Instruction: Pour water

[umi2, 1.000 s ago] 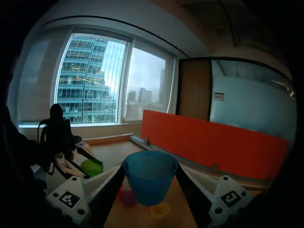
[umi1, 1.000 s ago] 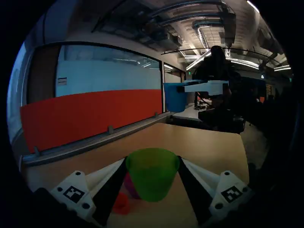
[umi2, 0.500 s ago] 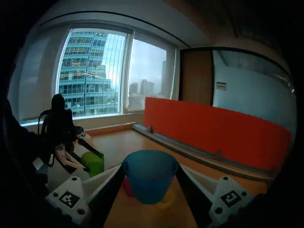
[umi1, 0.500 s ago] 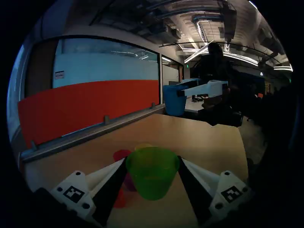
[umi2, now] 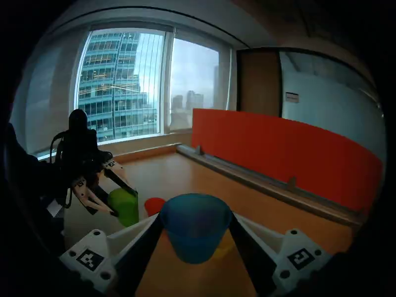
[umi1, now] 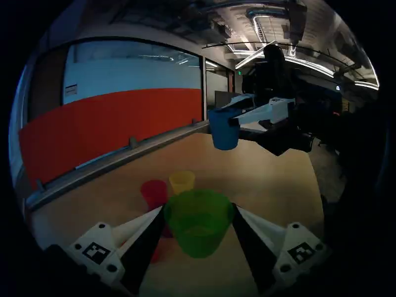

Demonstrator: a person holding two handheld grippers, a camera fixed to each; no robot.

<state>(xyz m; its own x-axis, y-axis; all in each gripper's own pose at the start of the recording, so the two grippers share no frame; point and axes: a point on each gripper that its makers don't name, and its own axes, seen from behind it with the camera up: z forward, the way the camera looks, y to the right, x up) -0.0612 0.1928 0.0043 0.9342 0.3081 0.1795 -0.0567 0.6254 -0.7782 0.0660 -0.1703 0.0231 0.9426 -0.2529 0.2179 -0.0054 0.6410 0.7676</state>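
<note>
A green cup [umi1: 198, 227] stands upright between the fingers of my left gripper [umi1: 198, 232], which is shut on it above the wooden table [umi1: 267, 183]. My right gripper [umi2: 196, 237] is shut on a blue cup [umi2: 195, 232], also upright. In the left gripper view the blue cup [umi1: 224, 128] hangs farther off in the right gripper [umi1: 247, 115]. In the right gripper view the green cup [umi2: 124, 205] sits in the left gripper [umi2: 106, 190] at the left. A red cup [umi1: 154, 192] and a yellow cup [umi1: 181, 181] stand on the table beyond the green cup.
An orange partition [umi1: 109, 123] with a metal rail [umi1: 114, 153] runs along the table's far side. Large windows [umi2: 123, 84] lie behind the left gripper in the right gripper view. The table's right edge [umi1: 317, 198] drops off to a dark office space.
Both views have tilted downward, showing more table and the red and yellow cups. In the left gripper view the blue cup has come lower and nearer over the table. Both grips are unchanged.
</note>
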